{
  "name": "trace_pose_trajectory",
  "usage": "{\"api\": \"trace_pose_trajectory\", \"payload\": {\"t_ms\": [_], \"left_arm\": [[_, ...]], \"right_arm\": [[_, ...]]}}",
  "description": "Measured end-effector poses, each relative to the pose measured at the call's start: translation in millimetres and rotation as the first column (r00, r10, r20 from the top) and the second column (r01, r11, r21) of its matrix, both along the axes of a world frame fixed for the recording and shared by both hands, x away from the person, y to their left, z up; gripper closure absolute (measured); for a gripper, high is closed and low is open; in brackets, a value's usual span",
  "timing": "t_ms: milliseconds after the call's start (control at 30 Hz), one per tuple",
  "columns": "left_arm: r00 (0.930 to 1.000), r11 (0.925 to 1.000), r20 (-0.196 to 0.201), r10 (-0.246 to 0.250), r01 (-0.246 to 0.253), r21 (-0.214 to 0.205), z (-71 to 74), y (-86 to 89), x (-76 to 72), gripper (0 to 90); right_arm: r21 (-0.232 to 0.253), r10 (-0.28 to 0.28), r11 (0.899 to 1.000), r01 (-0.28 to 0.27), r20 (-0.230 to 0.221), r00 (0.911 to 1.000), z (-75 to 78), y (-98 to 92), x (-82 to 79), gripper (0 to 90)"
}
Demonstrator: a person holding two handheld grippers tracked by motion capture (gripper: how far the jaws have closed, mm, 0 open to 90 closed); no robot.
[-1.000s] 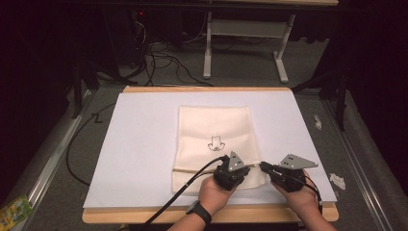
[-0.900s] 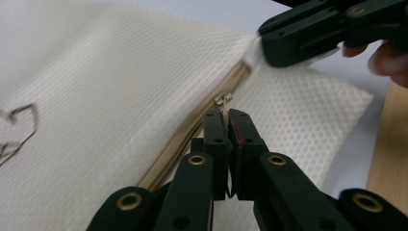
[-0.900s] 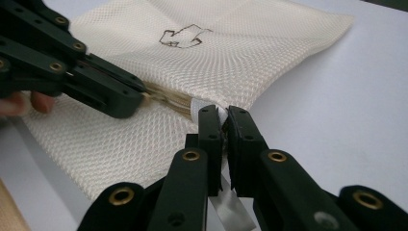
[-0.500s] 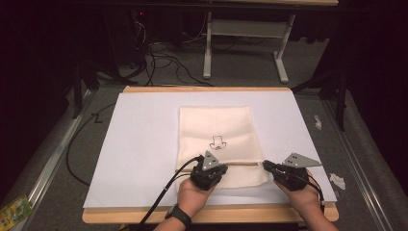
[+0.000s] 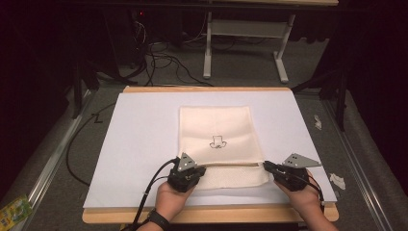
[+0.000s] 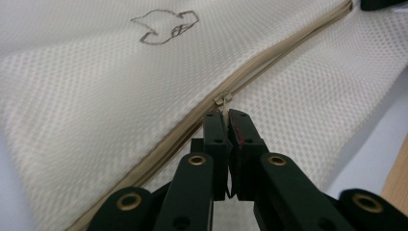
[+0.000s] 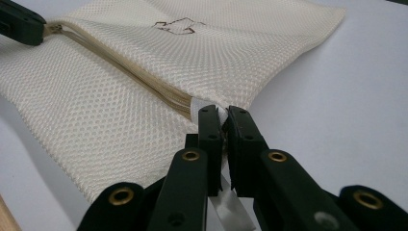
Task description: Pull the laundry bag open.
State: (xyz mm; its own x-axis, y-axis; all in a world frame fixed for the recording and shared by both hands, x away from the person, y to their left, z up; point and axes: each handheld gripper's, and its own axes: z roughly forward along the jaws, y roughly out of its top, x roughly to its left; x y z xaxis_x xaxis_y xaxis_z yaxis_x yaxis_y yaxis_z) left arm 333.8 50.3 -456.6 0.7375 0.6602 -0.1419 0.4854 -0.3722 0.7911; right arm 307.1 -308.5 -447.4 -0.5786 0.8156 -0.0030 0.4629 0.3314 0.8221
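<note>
On the counter [image 5: 144,144] near its front edge lies a cream mesh zipper bag [image 5: 216,130]. At the zipper, the left gripper [image 6: 227,126] pinches the zipper pull [image 6: 223,100]; the right gripper [image 7: 222,126] clamps the bag's white end tab [image 7: 202,105].

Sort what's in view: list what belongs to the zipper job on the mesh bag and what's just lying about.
In the job:
mesh bag
zipper pull, pinched by the left gripper
bag's edge tab, pinched by the right gripper

Lying about:
paper scraps right of the table
green packet on the floor
cables behind the table
</note>
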Motion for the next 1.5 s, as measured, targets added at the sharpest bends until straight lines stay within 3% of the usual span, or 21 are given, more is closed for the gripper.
{"api": "trace_pose_trajectory", "payload": {"t_ms": [100,133,300,333,433,467,533,567,633,667,733,833,900,1067,1200,1500], "left_arm": [[0.9999,0.9999,-0.001,0.013,-0.013,-0.008,-1.5,11.5,-0.3,87.7],[0.9996,0.9991,-0.008,0.027,-0.027,-0.031,-3.0,17.9,1.0,87.7],[0.9994,0.9991,-0.017,0.029,-0.03,-0.03,-0.9,23.9,1.2,87.7],[0.9997,0.9999,-0.018,0.016,-0.016,0.004,1.8,27.0,-0.3,87.7],[0.9998,0.999,-0.015,0.016,-0.015,0.041,2.0,33.0,-2.7,87.7],[0.9994,0.9992,-0.022,0.025,-0.024,0.031,1.3,37.5,-3.0,87.7],[0.9977,0.9977,-0.037,0.057,-0.058,-0.036,-4.2,51.2,-2.7,87.7],[0.9974,0.9973,-0.044,0.057,-0.059,-0.044,-4.4,53.5,-1.6,87.7],[0.998,0.9978,-0.026,0.057,-0.058,-0.03,-2.3,55.1,-1.1,87.7],[0.9978,0.9976,0.002,0.066,-0.066,-0.02,1.8,61.5,0.0,87.6],[0.9962,0.9953,-0.016,0.086,-0.087,-0.043,1.4,71.0,2.1,87.6],[0.9947,0.994,-0.025,0.1,-0.101,-0.042,0.6,78.8,4.0,87.6],[0.9914,0.991,-0.055,0.119,-0.122,-0.055,-1.9,88.2,7.2,87.6],[0.9889,0.9905,-0.077,0.127,-0.131,-0.043,-5.8,89.8,6.4,87.6],[0.9896,0.9913,-0.069,0.126,-0.128,-0.028,-5.1,90.7,4.2,87.6],[0.9867,0.9889,-0.082,0.141,-0.144,-0.037,-3.3,94.9,5.7,87.6]], "right_arm": [[-0.003,0.004,1.0,-0.004,0.004,1.0,-0.6,-0.4,0.3,86.6],[-0.003,0.002,1.0,-0.002,0.003,1.0,-0.9,-0.7,0.4,86.6],[-0.001,-0.009,1.0,0.009,-0.001,1.0,-1.2,-0.7,-0.1,86.5],[0.0,-0.011,1.0,0.011,-0.003,0.9999,-1.9,-0.8,-1.1,86.5],[-0.004,-0.014,1.0,0.014,-0.004,0.9999,-2.6,-1.9,-1.5,86.6],[-0.004,-0.014,1.0,0.014,-0.005,0.9999,-2.7,-2.7,-1.3,86.5],[0.004,-0.027,1.0,0.027,-0.007,0.9996,-2.3,-5.1,-0.9,86.5],[0.007,-0.029,1.0,0.029,-0.009,0.9995,-1.9,-5.7,-0.9,86.5],[0.008,-0.033,0.999,0.033,-0.006,0.9994,-1.3,-5.7,-1.1,86.5],[0.008,-0.033,0.999,0.033,-0.004,0.9995,-1.1,-5.4,-1.4,86.5],[0.012,-0.021,1.0,0.021,0.003,0.9998,-0.6,-5.2,-2.3,86.5],[0.014,-0.018,1.0,0.018,0.003,0.9998,-0.5,-5.7,-2.8,86.5],[0.015,-0.02,1.0,0.02,-0.001,0.9998,-1.3,-6.6,-1.9,86.5],[0.019,-0.017,1.0,0.017,0.001,0.9999,0.1,-5.6,-0.8,86.5],[0.023,-0.017,1.0,0.017,0.006,0.9998,1.5,-6.9,0.1,86.5],[0.029,-0.014,1.0,0.014,0.013,0.9998,2.7,-5.9,-0.9,86.5]]}}
